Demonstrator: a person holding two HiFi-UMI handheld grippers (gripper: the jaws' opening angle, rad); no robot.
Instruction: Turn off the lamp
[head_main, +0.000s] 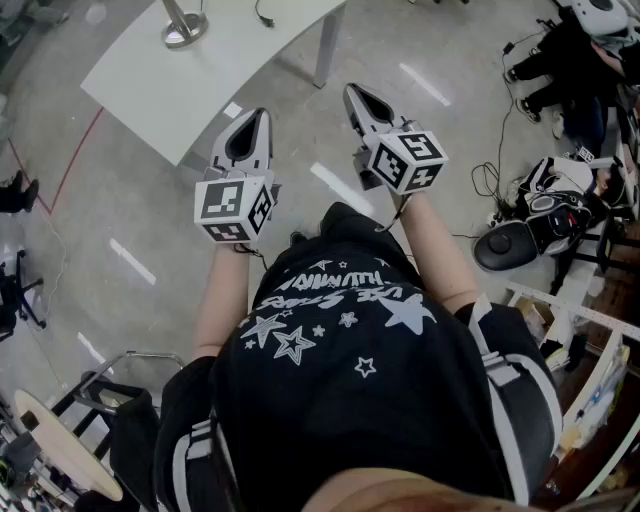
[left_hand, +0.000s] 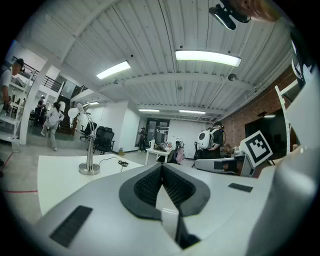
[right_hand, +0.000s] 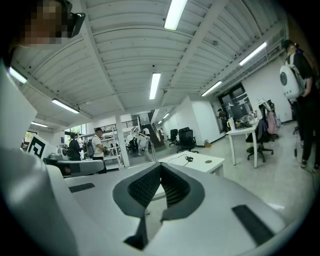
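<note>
both the left gripper (head_main: 259, 120) and right gripper (head_main: 355, 95) were closed tight on nothing. the lamp (head_main: 183, 27) stood well ahead, left of both, on the table (head_main: 200, 90). its switch wasn't visible; a blind poke could topple it.

The person wears a black T-shirt (head_main: 340, 390) printed with white stars and white lettering; its short sleeves (head_main: 505, 375) are black with pale stripes. The left gripper (head_main: 261, 115) and right gripper (head_main: 353, 92) are smooth light-grey shells; black ribbed pads (left_hand: 147, 186) line the fingers (left_hand: 90, 200); each carries a white cube (head_main: 235, 208) with black square markers.
</note>
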